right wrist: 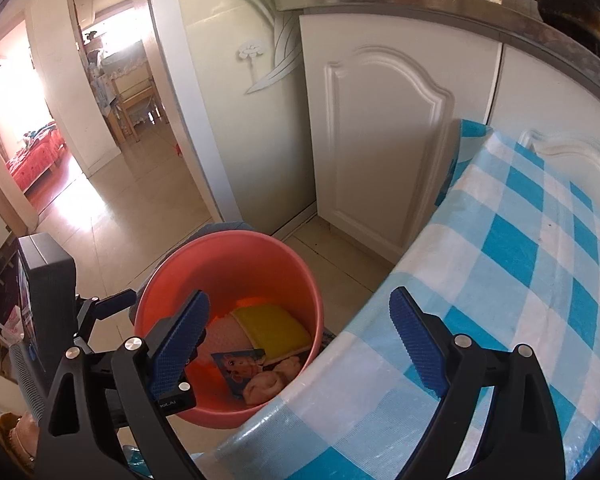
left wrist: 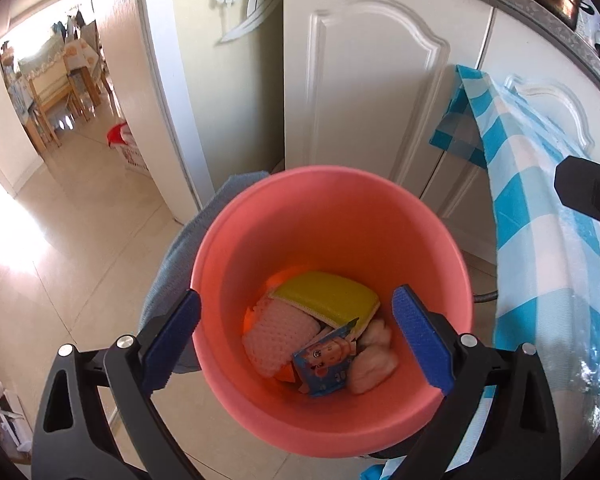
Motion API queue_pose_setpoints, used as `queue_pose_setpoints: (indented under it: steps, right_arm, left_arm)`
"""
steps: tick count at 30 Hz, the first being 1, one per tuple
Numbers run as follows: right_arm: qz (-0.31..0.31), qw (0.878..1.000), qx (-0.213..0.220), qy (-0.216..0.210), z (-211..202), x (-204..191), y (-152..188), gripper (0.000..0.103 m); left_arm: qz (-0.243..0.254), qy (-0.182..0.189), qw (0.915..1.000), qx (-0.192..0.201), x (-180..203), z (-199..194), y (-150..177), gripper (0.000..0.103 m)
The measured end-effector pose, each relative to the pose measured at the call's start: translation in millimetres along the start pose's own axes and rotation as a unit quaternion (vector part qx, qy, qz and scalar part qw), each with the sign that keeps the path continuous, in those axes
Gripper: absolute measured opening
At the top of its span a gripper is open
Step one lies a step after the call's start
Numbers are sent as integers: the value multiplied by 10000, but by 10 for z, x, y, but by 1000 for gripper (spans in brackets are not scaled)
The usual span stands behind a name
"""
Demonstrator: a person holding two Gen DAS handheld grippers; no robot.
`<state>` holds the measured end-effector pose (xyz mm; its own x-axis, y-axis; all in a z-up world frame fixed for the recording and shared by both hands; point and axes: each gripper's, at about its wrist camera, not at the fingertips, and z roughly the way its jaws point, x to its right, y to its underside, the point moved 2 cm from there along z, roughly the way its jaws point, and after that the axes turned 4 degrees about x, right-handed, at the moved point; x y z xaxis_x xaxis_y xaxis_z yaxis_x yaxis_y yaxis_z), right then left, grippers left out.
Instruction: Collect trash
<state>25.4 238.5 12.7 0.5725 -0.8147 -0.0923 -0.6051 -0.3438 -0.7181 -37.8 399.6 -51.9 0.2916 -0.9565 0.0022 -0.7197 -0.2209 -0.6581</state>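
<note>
Left wrist view: left tool (left wrist: 298,334) hangs over the pink bucket (left wrist: 236,240), fingers spread wide, nothing between them.
Left tool fingers: left blue pad (left wrist: 172,340) sits outside the bucket rim, right blue pad (left wrist: 422,340) over its inside.
Right tool: released too (right wrist: 300,346), gap empty; left pad (right wrist: 180,346) over the bucket, right pad (right wrist: 416,344) over the checked cloth.
Bucket position: on the tiled floor (left wrist: 68,248), just beside the bench edge, in front of the white cabinet door (left wrist: 364,88).
Bucket contents: yellow sponge (left wrist: 328,302) on top toward the back, pink mesh scrubber (left wrist: 278,338) at left, blue snack wrapper (left wrist: 324,362) with a cartoon face in front, crumpled tissue (left wrist: 372,356) at right. All touching, piled at the bottom.
Right wrist view of same: sponge (right wrist: 274,330), wrapper (right wrist: 236,368), tissue (right wrist: 270,382) visible; scrubber partly hidden behind the left pad.
Bench: covered by blue-and-white checked cloth (right wrist: 520,280), cloth corner drooping over the edge near the cabinet.
Under bucket: grey-blue fabric (left wrist: 180,248) shows at its left side; cannot tell what it is.
Background: doorway (left wrist: 60,92) to a room with a wooden table.
</note>
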Motion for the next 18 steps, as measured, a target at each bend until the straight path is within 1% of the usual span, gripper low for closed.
queue_pose_setpoints:
  steps: [5,9,11,15,18]
  right_arm:
    - [122,9987,348,346,-370,165,-10,91]
    - [280,9954,632,656,-730,323,2,93]
    - [395,9928,799,805,-940,406,18,94]
    - [622,9840,1240,1114,-1439,579,27,94]
    - [721,9726,1634,1491,-1870,705,57,94]
  left_arm:
    - [314,-174,9979,540,176,-371,-158,97]
    - [505,-152,9932,1036,401,-745,-317,97]
    - [566,-63,9905,1253,530,-927,-381,97]
    - [722,123,9829,1688,809,-1294,-503,99]
    - [786,262,9766,1984,1024,-1571,-568,99]
